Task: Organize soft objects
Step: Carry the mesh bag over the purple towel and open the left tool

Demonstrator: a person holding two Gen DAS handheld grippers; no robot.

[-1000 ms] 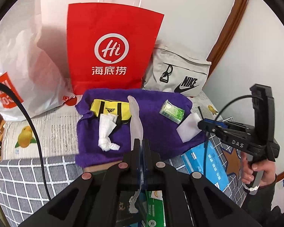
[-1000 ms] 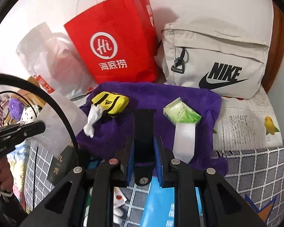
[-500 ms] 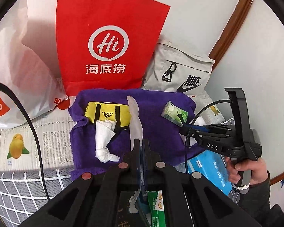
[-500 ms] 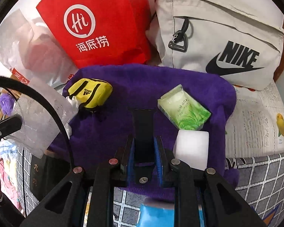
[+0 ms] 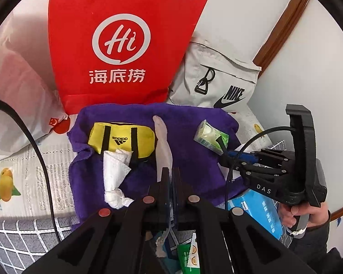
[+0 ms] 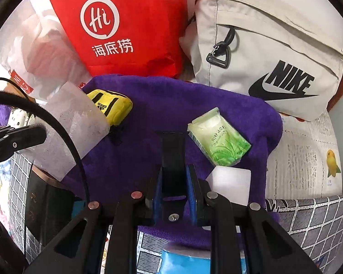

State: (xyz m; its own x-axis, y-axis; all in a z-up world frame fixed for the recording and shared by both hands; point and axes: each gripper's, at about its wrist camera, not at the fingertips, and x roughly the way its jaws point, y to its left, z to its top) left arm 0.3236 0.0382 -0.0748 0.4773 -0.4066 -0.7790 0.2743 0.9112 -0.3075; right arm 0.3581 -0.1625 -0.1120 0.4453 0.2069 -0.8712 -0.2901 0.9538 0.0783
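Note:
A purple towel (image 5: 189, 169) lies spread on the bed. On it sit a yellow adidas pouch (image 5: 121, 140), a crumpled white tissue (image 5: 114, 173), a green tissue pack (image 6: 219, 143) and a white square block (image 6: 231, 185). My left gripper (image 5: 170, 171) is shut on a thin clear plastic sheet (image 6: 73, 127), which stands up between its jaws just right of the pouch. My right gripper (image 6: 173, 167) hovers over the towel's near part, left of the green pack. Its blue pads are shut on a flat black strip (image 6: 172, 150).
A red paper bag (image 5: 123, 41), a grey Nike bag (image 6: 269, 52) and a white plastic bag (image 5: 16, 96) stand against the wall behind the towel. A blue box (image 5: 260, 210) and a grid-patterned cover (image 6: 313, 219) lie at the near edge. A hand (image 5: 306, 214) holds the right gripper.
Both grippers have come down and closer to the towel. The right gripper moved in over the towel beside the green pack. Both grips are unchanged.

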